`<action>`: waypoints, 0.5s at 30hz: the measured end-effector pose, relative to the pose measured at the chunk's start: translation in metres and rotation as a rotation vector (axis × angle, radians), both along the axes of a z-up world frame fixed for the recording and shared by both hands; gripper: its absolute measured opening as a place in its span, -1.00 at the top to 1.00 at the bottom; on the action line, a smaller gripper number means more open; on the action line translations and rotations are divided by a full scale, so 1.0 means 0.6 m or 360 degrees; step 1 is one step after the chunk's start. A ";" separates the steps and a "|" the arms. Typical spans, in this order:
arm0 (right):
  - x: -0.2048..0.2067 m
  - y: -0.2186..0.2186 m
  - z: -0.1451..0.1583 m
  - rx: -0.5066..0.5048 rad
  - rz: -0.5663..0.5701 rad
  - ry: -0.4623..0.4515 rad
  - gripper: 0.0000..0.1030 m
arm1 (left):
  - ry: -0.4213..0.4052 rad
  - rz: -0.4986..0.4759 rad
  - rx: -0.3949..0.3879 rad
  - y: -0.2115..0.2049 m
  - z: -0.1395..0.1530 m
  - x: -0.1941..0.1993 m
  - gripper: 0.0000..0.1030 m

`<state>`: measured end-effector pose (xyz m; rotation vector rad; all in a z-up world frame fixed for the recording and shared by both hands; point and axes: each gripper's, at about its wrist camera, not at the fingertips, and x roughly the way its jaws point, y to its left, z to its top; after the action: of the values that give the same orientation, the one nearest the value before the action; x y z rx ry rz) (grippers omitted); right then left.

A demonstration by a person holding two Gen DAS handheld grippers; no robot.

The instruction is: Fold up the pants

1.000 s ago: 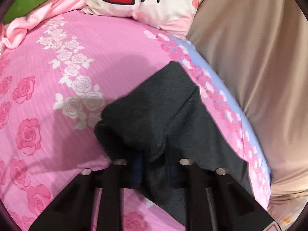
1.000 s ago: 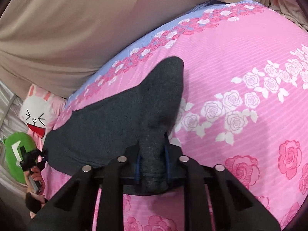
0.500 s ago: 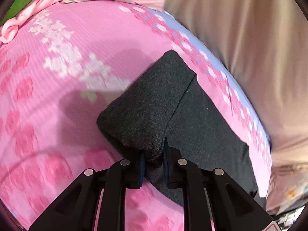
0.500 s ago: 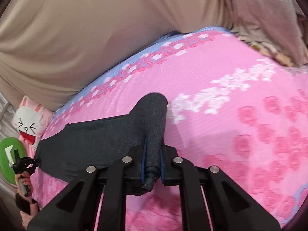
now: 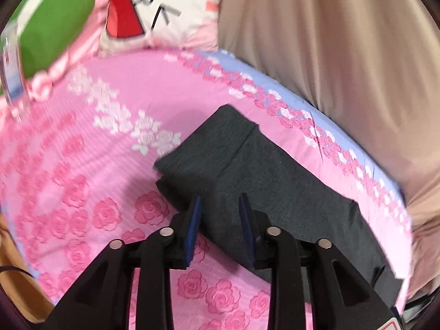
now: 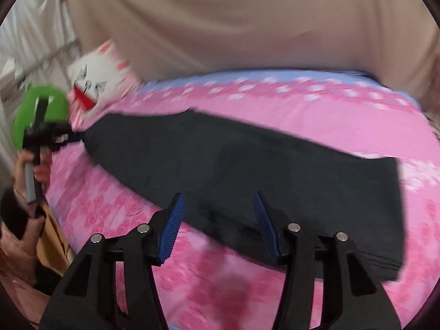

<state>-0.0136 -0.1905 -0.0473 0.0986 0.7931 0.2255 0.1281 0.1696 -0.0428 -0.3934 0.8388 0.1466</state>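
The dark grey pants [image 5: 269, 181] lie folded lengthwise on the pink rose-print bed [image 5: 82, 181], running from the centre of the left wrist frame toward its lower right. In the right wrist frame they stretch as one long band [image 6: 247, 165] from centre left to the right edge.

The left claw [image 5: 220, 228] is opening. Its blue pads [image 5: 194, 225] stand apart, with the near cloth edge lying between them but not pressed. The right claw [image 6: 220, 225] is also opening, its pads [image 6: 170, 228] spread wider, with cloth visible below the gap and nothing pinched.

Judged step: release after laying one half over the other.

Procedure for a clean release:
- Let both claws finish spreading before lifting, so no pad drags the top layer.
- Withdraw along the claw axis, away from the cloth edge.
- Check that the stacked edges at the upper end in the left wrist frame sit flush; a small step shows there.

A cartoon-face pillow [image 5: 154, 8] and a beige curtain [image 5: 330, 55] border the bed. Blur limits finer detail.
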 end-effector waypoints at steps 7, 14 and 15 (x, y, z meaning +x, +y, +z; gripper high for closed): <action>0.048 -0.017 -0.052 -0.0003 -0.0103 0.0167 0.77 | -0.0071 -0.0108 0.0147 -0.020 0.018 -0.034 0.16; 0.056 -0.045 0.099 0.0128 -0.0231 -0.0195 0.78 | -0.0070 -0.0160 0.0102 -0.015 0.001 -0.034 0.16; 0.070 -0.032 0.116 0.0157 -0.0195 -0.0235 0.79 | -0.0073 -0.0161 0.0098 -0.015 0.000 -0.033 0.16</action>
<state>0.0281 -0.2097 0.0222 0.2205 0.6265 0.1540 0.1081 0.1608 -0.0430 -0.2948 0.8053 0.0693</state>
